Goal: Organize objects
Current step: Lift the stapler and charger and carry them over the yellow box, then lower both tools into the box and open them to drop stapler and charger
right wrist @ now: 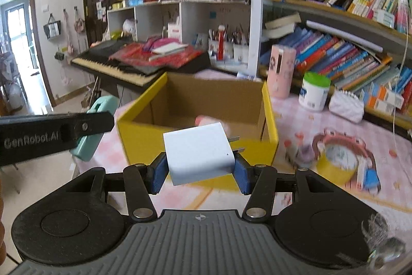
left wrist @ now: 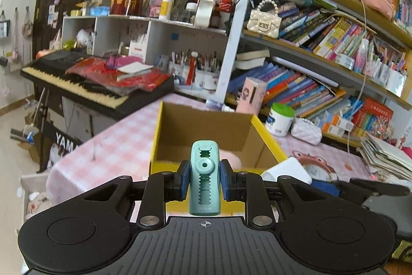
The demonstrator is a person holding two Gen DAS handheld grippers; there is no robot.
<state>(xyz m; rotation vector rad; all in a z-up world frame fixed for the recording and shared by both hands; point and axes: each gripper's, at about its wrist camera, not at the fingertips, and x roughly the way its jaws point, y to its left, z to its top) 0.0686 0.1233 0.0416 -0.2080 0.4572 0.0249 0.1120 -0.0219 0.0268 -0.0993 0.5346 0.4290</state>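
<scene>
Item 1: mint-green stapler-like tool (left wrist: 204, 177), upright, clamped between the blue pads of the left gripper (left wrist: 204, 178), held just in front of the near yellow wall of the cardboard box (left wrist: 158, 130); its top edge overlaps the box opening in the left wrist view

Item 2: white wall charger (right wrist: 199, 153), slightly tilted, prongs pointing right, pinched at both sides by the right gripper (right wrist: 200, 169), held before the near wall of the same box (right wrist: 270, 115)

Item 3: open box, yellow outside, brown inside, flaps absent from view, standing on the pink-checked bench (left wrist: 113, 143); a pink object (right wrist: 203, 119), blurred, lies on its floor; the rest of the interior shows bare cardboard

Surroundings, right of box: pink carton (right wrist: 280, 71), green-lidded white jar (right wrist: 315, 90), white quilted purse (right wrist: 346, 106), yellow tape roll (right wrist: 337, 164) on the bench, all apart from the box wall. Behind: keyboard (left wrist: 77, 86) piled with red cloth, bookshelf (left wrist: 334, 43). The two grippers sit close side by side, left one crossing the right wrist view's left edge
</scene>
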